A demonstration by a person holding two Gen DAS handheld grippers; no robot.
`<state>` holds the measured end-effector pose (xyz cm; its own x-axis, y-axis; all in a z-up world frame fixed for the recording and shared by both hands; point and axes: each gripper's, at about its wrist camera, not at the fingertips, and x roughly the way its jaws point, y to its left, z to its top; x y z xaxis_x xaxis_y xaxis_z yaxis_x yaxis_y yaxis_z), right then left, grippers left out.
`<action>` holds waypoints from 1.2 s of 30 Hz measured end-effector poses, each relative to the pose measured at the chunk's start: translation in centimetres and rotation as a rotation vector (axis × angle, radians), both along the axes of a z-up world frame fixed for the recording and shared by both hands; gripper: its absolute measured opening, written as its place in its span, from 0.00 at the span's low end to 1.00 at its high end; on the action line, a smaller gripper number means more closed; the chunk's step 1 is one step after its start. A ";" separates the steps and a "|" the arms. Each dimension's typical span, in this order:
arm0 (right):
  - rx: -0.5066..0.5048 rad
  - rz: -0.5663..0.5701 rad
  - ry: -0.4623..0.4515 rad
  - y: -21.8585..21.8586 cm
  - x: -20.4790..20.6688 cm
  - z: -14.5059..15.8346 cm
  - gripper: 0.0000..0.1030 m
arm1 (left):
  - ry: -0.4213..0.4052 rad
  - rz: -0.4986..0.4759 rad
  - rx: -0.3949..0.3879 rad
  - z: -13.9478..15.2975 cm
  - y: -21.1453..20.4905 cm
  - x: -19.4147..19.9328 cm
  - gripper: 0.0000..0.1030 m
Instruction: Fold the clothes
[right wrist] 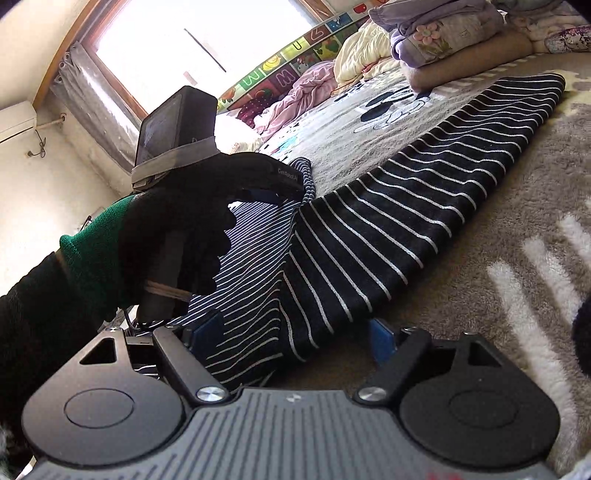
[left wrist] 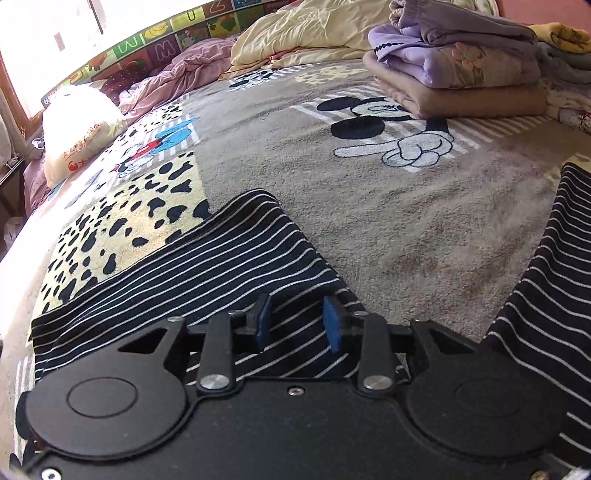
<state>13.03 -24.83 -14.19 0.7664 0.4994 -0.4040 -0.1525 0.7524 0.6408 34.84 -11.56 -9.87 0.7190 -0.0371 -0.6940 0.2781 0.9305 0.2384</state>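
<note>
A bed under a grey cartoon-print blanket carries everything. On it lie a dark striped garment, a stack of folded clothes, rumpled quilts and a white pillow.

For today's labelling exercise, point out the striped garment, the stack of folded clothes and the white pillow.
striped garment (left wrist: 207, 266): left wrist view, middle of the flat striped leg.
stack of folded clothes (left wrist: 458, 66): left wrist view, purple layer of the pile.
white pillow (left wrist: 79, 125): left wrist view, its sunlit face.

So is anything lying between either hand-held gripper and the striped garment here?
Nothing visible. The left hand-held gripper is open directly over the striped garment, and the right hand-held gripper is open with the fabric between its blue pads. The folded pile sits well beyond, clear of both.
</note>
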 end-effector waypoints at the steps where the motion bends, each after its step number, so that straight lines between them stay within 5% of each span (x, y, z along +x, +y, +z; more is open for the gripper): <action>1: 0.005 -0.002 0.002 0.0 0.0 0.0 0.78 | 0.006 0.013 -0.018 0.1 0.1 0.8 0.30; 21: 0.030 -0.014 0.011 0.0 0.2 0.0 0.79 | 0.082 0.226 -0.152 0.8 1.6 12.2 0.30; 27: 0.049 -0.032 0.030 0.0 0.1 0.1 0.79 | 0.049 0.244 -0.242 3.6 3.0 11.1 0.30; 36: 0.136 -0.027 0.075 0.5 -1.0 -0.1 0.71 | 0.079 0.116 -0.178 5.1 1.6 7.2 0.30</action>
<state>12.03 -24.35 -14.30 0.7504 0.5333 -0.3904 -0.0815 0.6608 0.7461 42.05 -9.99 -4.73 0.6696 -0.0838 -0.7380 0.1777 0.9828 0.0495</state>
